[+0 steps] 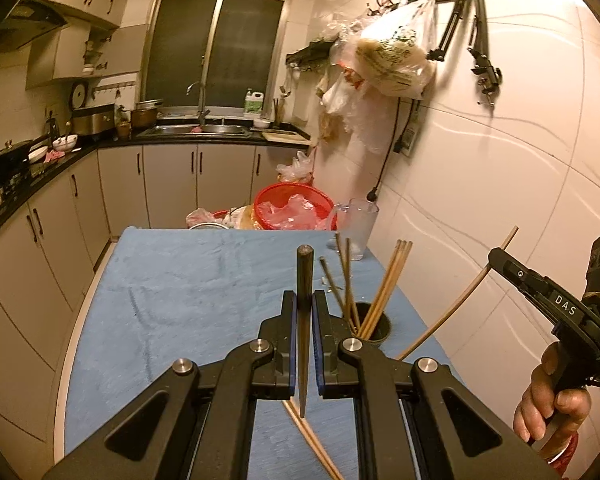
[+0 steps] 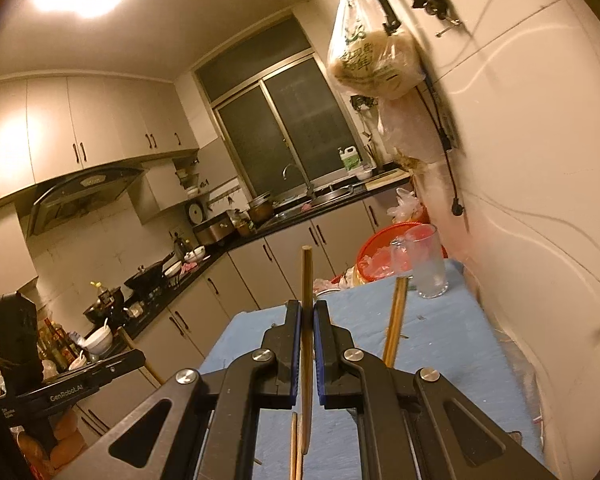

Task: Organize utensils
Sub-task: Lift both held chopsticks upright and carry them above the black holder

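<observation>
A person stands at a counter (image 1: 172, 280) with a blue cloth on it and holds two tools, one in each hand.

The left tool (image 1: 305, 300) is squeezed tight on one dark chopstick (image 1: 304, 280). The stick stands up between the two black fingers, with its thick end on top and its thin point hanging down below them.

The right tool (image 2: 308, 312) is squeezed tight on one light wooden chopstick (image 2: 307, 276). In the left view this same stick (image 1: 452, 312) looks long and bent, sticking out both ways from the tool's tip (image 1: 496, 258). One hand (image 1: 552, 404) shows there, wrapped around the handle.

On the counter, near the white wall, sits one small dark cup (image 1: 374, 326). It holds a bunch of light chopsticks (image 1: 384, 292) that lean to the right. I count about four in that bunch, but they sit so close that I cannot be sure. Two or three more thin sticks (image 1: 346, 276) lean the other way in the same cup.

One more light chopstick (image 1: 312, 440) lies flat on the blue cloth, under the left tool.

At the far end of the counter stands one clear glass jug (image 1: 360, 228) with a handle. Just behind it is one red basket (image 1: 296, 208) with clear plastic bags inside.

On the wall hangs one big plastic bag (image 1: 396, 60) with something pale in it.
</observation>
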### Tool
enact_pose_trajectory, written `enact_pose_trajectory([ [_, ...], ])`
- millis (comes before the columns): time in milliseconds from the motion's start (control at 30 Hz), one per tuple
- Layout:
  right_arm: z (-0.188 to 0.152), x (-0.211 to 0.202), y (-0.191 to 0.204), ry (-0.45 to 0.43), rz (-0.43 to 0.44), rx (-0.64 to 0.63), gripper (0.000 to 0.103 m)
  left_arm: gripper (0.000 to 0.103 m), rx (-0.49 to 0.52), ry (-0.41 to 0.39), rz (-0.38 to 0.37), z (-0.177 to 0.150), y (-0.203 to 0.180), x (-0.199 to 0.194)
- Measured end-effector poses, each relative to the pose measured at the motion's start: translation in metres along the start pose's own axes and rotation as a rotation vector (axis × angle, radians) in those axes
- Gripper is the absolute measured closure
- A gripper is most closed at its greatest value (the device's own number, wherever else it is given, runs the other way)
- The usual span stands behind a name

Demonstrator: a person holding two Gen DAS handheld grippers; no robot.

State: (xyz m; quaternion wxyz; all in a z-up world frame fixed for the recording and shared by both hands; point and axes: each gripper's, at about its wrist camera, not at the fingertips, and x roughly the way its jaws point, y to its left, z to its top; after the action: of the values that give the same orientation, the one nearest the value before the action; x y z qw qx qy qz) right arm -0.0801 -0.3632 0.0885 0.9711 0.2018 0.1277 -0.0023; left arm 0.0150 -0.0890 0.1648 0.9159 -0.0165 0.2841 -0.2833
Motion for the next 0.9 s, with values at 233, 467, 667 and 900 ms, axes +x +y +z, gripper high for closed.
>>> enact_pose_trajectory([
  [233,0.004,-0.016,-0.012,-0.026,-0.017,0.021,0.097,0.095,0.035,0.009,-0.027,0.004,-0.021,0.005],
  [467,0.008,-0.026,-0.024,-0.042,-0.029,0.039,0.097,0.095,0.069,0.009,-0.053,0.01,-0.042,0.008],
  [667,0.013,-0.027,-0.038,-0.047,-0.036,0.057,0.097,0.095,0.096,0.021,-0.069,0.013,-0.058,0.017],
  [900,0.02,-0.022,-0.051,-0.046,-0.04,0.067,0.097,0.095,0.118,0.034,-0.074,0.019,-0.072,0.031],
])
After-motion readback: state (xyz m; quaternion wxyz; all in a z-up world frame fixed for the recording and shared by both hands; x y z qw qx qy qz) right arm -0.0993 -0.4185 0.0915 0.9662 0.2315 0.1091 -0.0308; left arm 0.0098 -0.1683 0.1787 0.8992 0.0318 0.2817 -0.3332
